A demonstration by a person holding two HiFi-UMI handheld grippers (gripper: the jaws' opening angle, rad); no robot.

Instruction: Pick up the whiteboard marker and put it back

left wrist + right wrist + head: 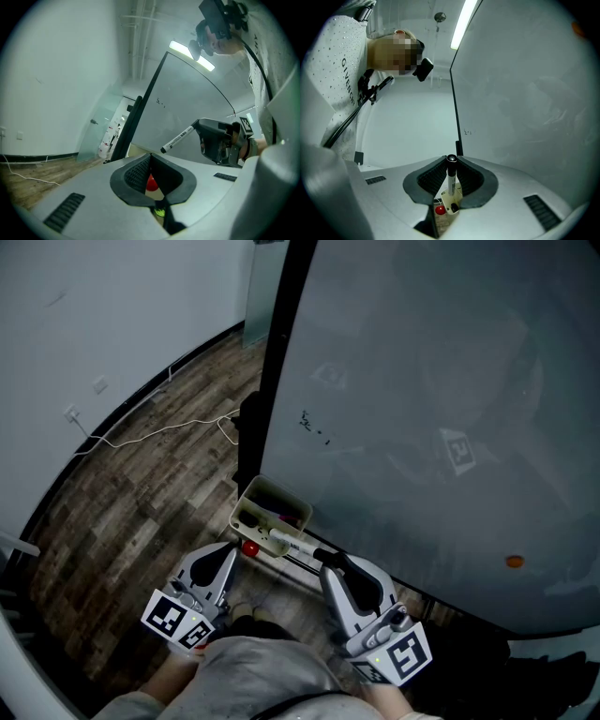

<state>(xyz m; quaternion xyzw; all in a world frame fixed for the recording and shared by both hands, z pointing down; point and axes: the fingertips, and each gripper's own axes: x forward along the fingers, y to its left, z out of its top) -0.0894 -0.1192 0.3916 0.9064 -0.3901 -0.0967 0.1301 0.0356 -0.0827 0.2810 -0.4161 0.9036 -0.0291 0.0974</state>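
Wood-plank floor (141, 512), pale wall (94, 315), strip light (192, 55)

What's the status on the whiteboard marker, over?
Right gripper shut on whiteboard marker, tip over the tray. Left gripper shut, empty. Nothing seen in the way.

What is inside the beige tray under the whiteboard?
A pinkish item and a dark one, unidentifiable. The marker in the right gripper hides the near edge of the tray.
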